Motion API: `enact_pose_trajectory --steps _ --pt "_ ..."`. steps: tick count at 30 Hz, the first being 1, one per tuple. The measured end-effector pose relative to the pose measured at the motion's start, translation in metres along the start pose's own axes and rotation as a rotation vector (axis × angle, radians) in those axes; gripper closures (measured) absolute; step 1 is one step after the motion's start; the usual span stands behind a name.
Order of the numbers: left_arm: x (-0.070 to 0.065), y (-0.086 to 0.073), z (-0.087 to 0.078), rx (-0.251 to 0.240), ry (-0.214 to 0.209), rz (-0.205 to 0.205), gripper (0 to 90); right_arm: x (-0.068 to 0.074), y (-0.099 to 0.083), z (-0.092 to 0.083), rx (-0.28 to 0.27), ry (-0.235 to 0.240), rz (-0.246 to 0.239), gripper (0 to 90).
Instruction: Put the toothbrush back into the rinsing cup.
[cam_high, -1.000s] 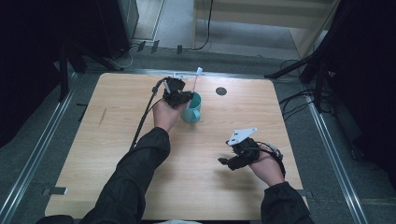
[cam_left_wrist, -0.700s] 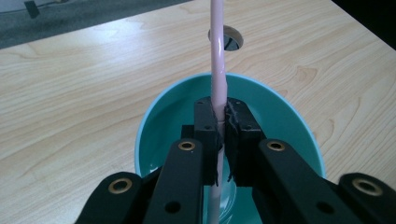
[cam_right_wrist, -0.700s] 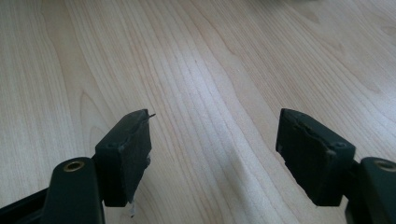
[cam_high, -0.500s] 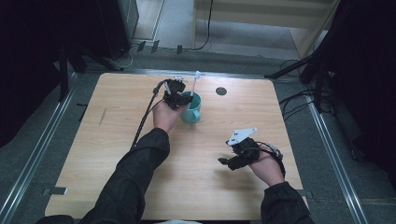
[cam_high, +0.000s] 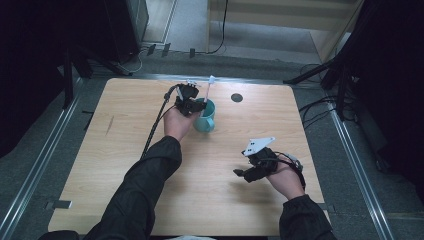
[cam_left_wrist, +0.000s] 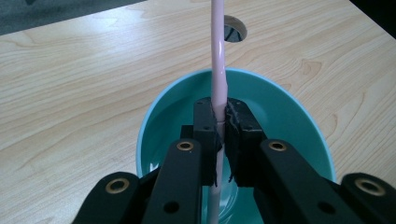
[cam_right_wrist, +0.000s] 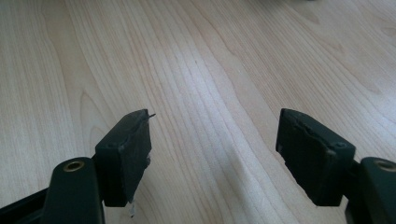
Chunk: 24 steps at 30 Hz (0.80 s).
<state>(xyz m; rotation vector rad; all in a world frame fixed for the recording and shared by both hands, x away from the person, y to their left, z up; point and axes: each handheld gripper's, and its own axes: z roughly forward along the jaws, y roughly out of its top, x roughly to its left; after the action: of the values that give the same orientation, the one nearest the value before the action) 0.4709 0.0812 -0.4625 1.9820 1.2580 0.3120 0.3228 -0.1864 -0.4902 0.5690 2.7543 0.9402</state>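
Note:
A teal cup stands on the wooden table, a little back of centre. My left gripper hovers over its rim, shut on a pale pink toothbrush whose handle runs down into the cup. In the left gripper view the pink handle is pinched between the black pads above the cup's bowl. My right gripper rests low over the table at the front right, open, nothing between its pads.
A round cable hole lies in the table behind the cup, and it shows in the left gripper view as the hole. A black cable trails from the left gripper. Metal rails run along both table sides.
The left gripper with the toothbrush has shifted slightly over the cup; the brush stands a bit more upright. The right gripper has not moved.

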Motion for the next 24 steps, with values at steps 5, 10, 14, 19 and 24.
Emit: enact_pose_trajectory --steps 5,10,14,19,24 --pt "0.001 0.001 0.000 0.009 -0.003 -0.003 82.9 0.000 0.000 0.000 0.000 0.000 0.000 26.4" --pt "0.001 0.002 -0.001 0.016 -0.004 -0.001 82.2 0.000 0.000 0.000 0.000 0.000 -0.003 26.4" --pt "0.001 0.003 -0.003 0.022 -0.007 -0.001 81.4 0.000 0.000 0.000 0.000 0.000 0.001 26.4" --pt "0.000 0.007 -0.008 0.025 -0.020 0.005 76.0 -0.001 0.000 0.000 0.000 0.000 0.000 26.5" --pt "0.000 0.011 -0.018 0.024 -0.027 0.012 71.5 -0.002 -0.001 0.000 0.002 0.001 0.004 26.4"
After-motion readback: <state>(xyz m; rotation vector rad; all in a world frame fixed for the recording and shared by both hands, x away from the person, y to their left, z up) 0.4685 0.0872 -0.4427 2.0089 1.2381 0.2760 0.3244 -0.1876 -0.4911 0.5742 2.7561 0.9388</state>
